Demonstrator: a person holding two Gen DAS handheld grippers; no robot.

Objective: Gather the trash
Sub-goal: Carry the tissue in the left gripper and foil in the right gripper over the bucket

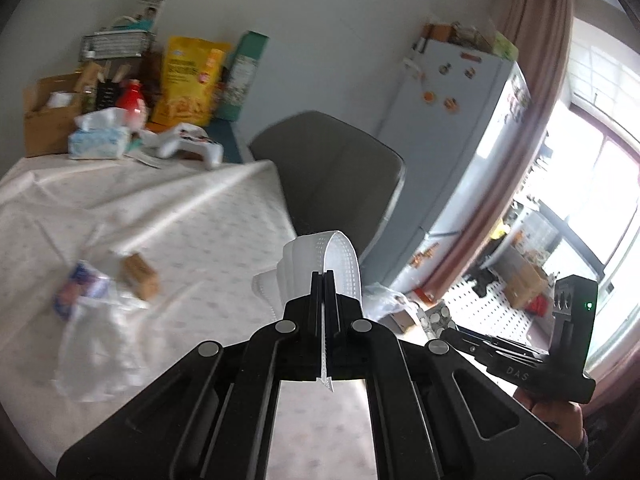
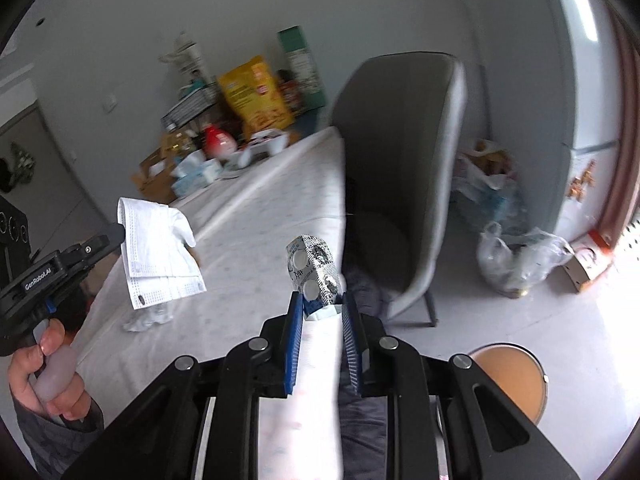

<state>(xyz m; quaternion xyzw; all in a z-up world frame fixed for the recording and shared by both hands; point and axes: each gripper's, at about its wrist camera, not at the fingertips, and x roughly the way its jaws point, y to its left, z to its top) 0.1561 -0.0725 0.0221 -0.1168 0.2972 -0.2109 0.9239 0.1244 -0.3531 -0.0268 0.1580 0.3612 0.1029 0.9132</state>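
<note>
My left gripper point(image 1: 324, 276) is shut on a white face mask point(image 1: 340, 256) that loops up over its fingertips. The right wrist view shows the same mask point(image 2: 160, 256) hanging from the left gripper point(image 2: 120, 234) over the table. My right gripper point(image 2: 322, 300) grips a crumpled silver blister pack point(image 2: 314, 264) between its blue pads, above the table's edge. On the white tablecloth point(image 1: 180, 208) lie a small brown box point(image 1: 138, 276) and clear plastic wrappers point(image 1: 88, 308).
A grey chair point(image 2: 400, 160) stands at the table's right side, with a fridge point(image 1: 460, 140) behind it. Filled plastic bags point(image 2: 520, 256) sit on the floor by the fridge. A round wooden stool point(image 2: 512, 376) is near right. Boxes and a yellow bag point(image 1: 188, 76) crowd the table's far end.
</note>
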